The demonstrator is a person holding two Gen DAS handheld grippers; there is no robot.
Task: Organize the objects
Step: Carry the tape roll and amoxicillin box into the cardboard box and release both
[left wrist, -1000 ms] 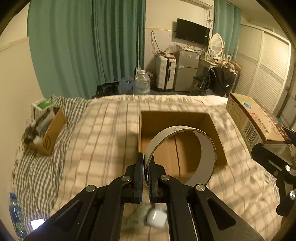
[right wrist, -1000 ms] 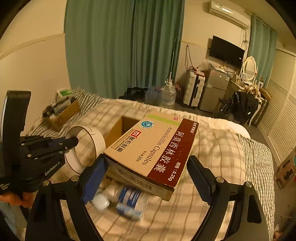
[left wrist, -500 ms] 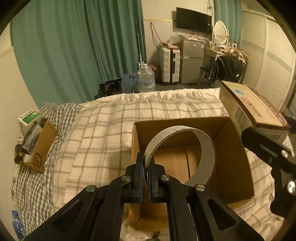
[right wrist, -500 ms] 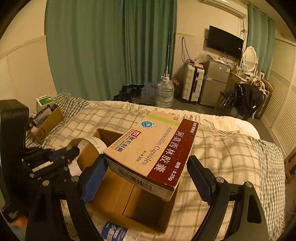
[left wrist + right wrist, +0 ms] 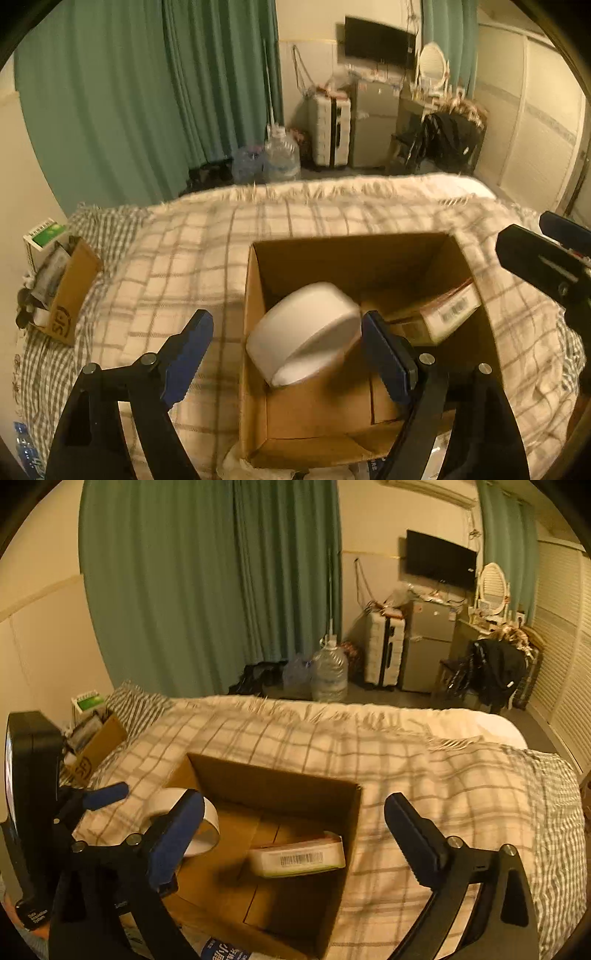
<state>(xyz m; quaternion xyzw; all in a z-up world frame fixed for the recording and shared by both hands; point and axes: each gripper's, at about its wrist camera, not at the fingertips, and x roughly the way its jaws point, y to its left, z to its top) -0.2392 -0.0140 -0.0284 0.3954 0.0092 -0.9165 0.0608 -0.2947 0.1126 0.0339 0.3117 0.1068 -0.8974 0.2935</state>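
Note:
An open brown cardboard box (image 5: 255, 369) sits on the checked bedspread; in the right wrist view (image 5: 280, 786) it lies below both grippers. A white tape ring (image 5: 306, 332), blurred, is inside the box at its left wall, also in the right wrist view (image 5: 207, 830). A medicine carton (image 5: 299, 856) with a barcode lies inside against the right wall, also in the left wrist view (image 5: 443, 314). My left gripper (image 5: 284, 354) is open and empty above the box's left side. My right gripper (image 5: 291, 834) is open and empty above the box.
A small cardboard box (image 5: 70, 291) with clutter sits on the bed at the far left. A water bottle (image 5: 229, 952) lies by the big box's near edge. Beyond the bed stand a water jug (image 5: 280, 158), suitcase and fridge.
Both grippers opened. The tape ring left my left gripper and the medicine carton left my right gripper; both are now down inside the cardboard box.

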